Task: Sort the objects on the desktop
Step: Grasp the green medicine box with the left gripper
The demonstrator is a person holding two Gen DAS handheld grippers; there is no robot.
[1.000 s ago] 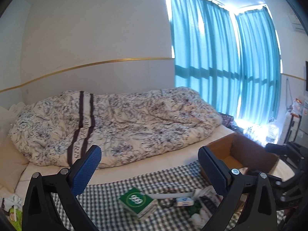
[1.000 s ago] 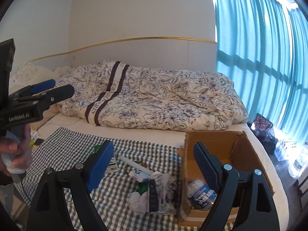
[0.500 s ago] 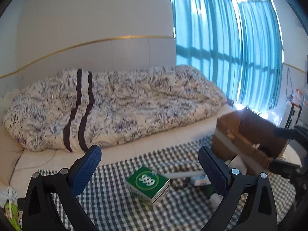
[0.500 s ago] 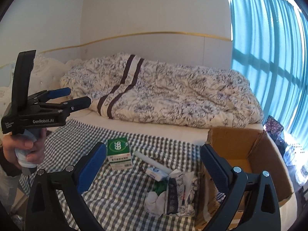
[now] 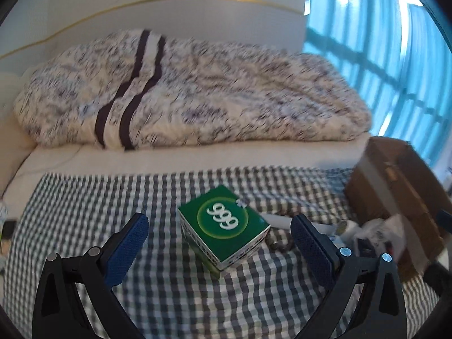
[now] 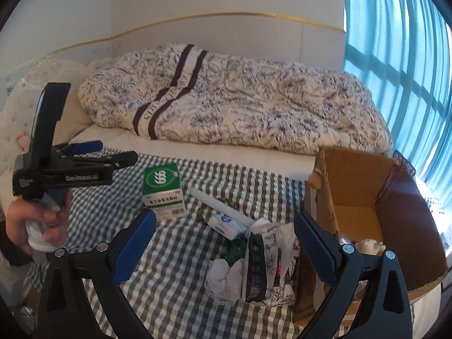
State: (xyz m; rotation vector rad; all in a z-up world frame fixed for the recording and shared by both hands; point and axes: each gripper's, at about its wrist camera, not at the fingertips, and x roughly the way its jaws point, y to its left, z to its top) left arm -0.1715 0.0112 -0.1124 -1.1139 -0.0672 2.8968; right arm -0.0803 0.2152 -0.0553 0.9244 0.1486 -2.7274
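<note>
- Only the right wrist view shows inside the one cardboard box (image 6: 367,197) and the hand (image 6: 36,223).
- One green box (image 5: 223,226) lies on the checked cloth (image 5: 113,197), between the left gripper (image 5: 219,234)'s released fingers.
- Right gripper (image 6: 224,240): fingers released, nothing gripped.

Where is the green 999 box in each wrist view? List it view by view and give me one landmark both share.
Left wrist view: the green 999 box sits low at centre on the checked cloth, between the left gripper fingers.
Right wrist view: the box lies left of centre, beyond the right gripper.
Shared landmark: the cardboard box, at the right edge in both views.
</note>
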